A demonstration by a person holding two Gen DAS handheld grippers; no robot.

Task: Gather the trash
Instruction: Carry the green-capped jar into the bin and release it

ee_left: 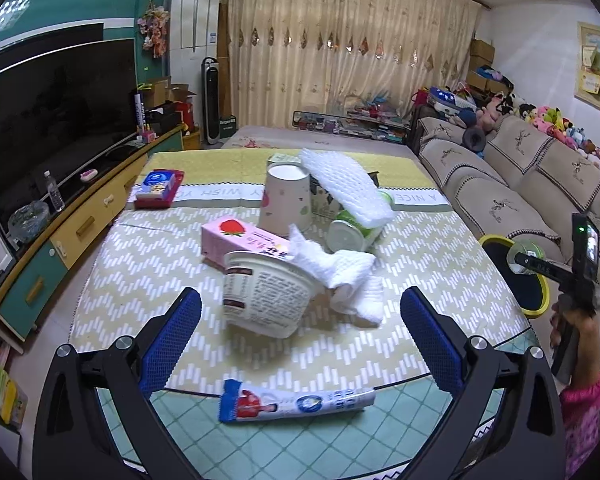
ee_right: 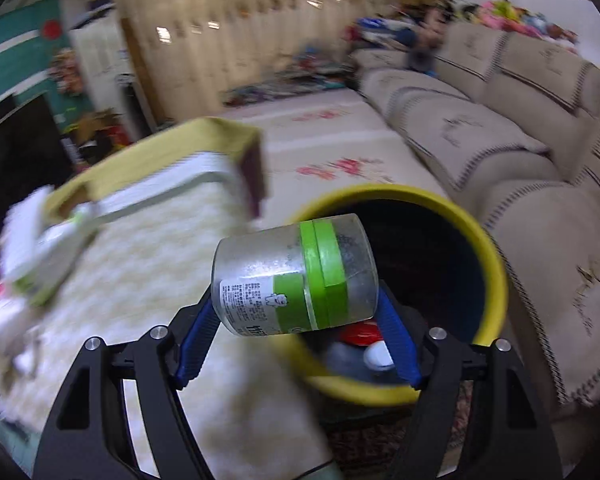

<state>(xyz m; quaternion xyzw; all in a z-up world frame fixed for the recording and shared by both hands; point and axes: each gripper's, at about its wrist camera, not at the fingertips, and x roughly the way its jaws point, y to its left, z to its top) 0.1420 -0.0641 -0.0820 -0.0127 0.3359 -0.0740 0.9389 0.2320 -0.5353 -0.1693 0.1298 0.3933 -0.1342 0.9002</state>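
Our right gripper (ee_right: 296,320) squeezes a clear jar (ee_right: 294,276) above the yellow bin (ee_right: 496,276). Our left gripper (ee_left: 300,320) stands wide open, empty, near the yogurt cup (ee_left: 266,296).

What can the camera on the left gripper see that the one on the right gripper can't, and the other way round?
Only the left view shows the open left gripper, a tipped yogurt cup, a pink carton, a paper cup, a wrapper and the television.

Only the right view shows the inside of the bin, with a red and white item, and the right gripper up close.

Both show the clear jar that the right gripper holds, the yellow-rimmed bin, the table mat and the sofa.
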